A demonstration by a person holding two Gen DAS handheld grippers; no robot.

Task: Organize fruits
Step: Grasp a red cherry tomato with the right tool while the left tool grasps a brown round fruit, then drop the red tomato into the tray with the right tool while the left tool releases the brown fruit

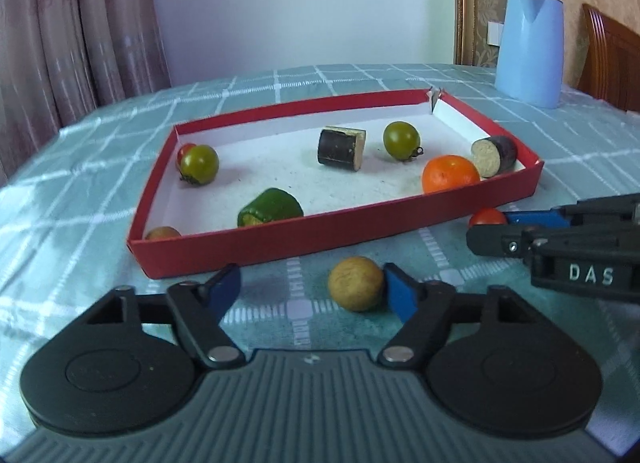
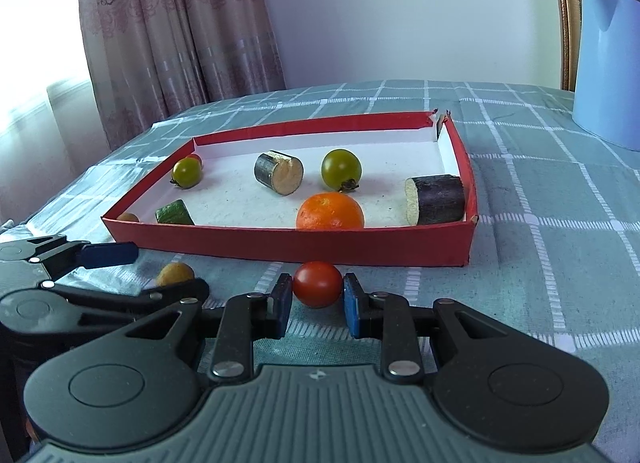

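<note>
On the checked tablecloth (image 1: 100,167), just outside the red tray's (image 2: 288,243) near wall, both tongs sit low around loose fruit.

The left gripper (image 1: 312,291) is spread wide; a tan round fruit (image 1: 355,283) lies between its fingers, touching the blue pad at 3 o'clock and well apart from the other. The right gripper (image 2: 316,301) is narrowly open, its pads bracketing a red cherry tomato (image 2: 318,283); whether they touch it I cannot tell. Inside the tray, an orange (image 2: 330,211) sits at the near wall. At 3 o'clock from it an eggplant chunk (image 2: 436,199) lies on its side, long axis across the tray, cut face toward 9 o'clock. A second chunk (image 2: 279,172) lies with its cut face toward the right wrist camera. Two green tomatoes (image 2: 341,169) (image 2: 187,172) and a green piece (image 2: 174,213) also rest inside.
</note>
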